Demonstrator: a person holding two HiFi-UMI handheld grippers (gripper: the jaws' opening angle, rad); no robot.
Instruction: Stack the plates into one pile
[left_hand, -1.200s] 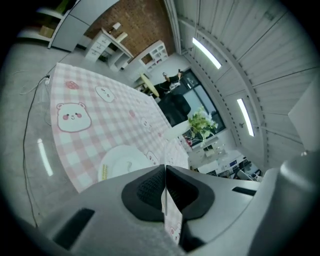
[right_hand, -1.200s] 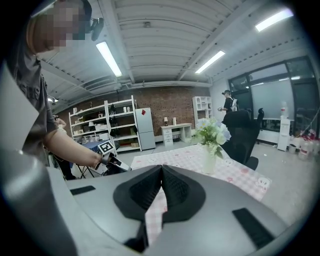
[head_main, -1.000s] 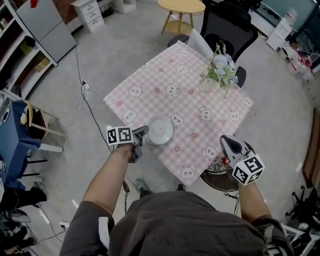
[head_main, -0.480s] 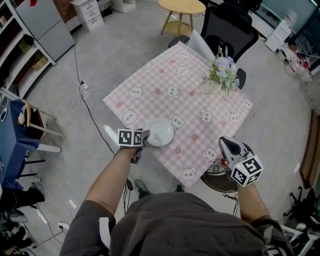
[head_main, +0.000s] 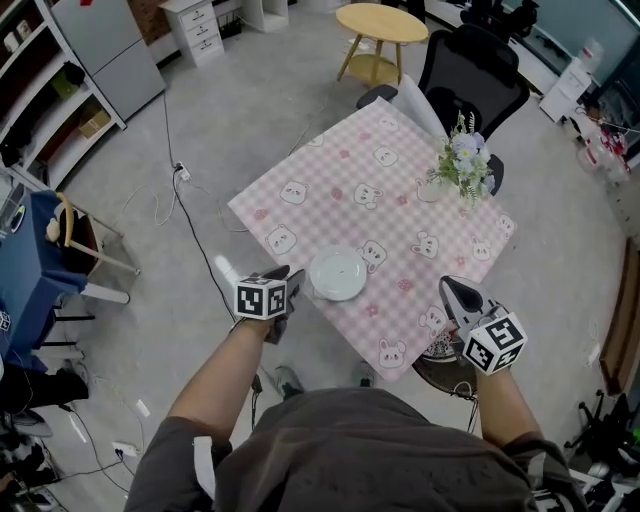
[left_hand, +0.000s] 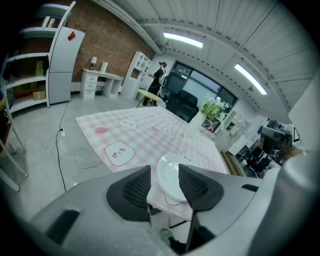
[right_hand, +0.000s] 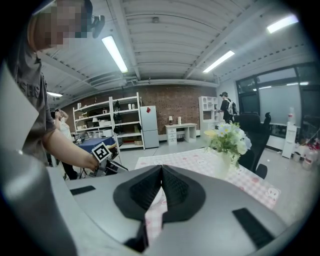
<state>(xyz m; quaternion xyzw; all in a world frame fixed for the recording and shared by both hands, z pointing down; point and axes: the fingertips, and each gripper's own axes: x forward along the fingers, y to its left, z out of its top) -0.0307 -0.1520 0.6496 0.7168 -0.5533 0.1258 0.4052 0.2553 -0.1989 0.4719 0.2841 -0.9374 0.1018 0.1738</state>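
Your left tongs (left_hand: 165, 174) have just been opening and stand wide, empty; your right tongs (right_hand: 161, 186) are closed on nothing. The plates (head_main: 338, 276) sit piled close to the worktop's (head_main: 345, 165) near edge, so a stray nudge from the left could slide them off.

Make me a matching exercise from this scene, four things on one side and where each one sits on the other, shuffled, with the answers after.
1. white round plates
2. vase of white and purple flowers
3. round pale wooden side table
4. black office chair

A. alone on the grey floor, farthest away
B. on the pink checked tablecloth, far right corner
C. on the tablecloth, by its near edge
D. pushed up to the tablecloth's far side

Pairs: 1-C, 2-B, 3-A, 4-D.
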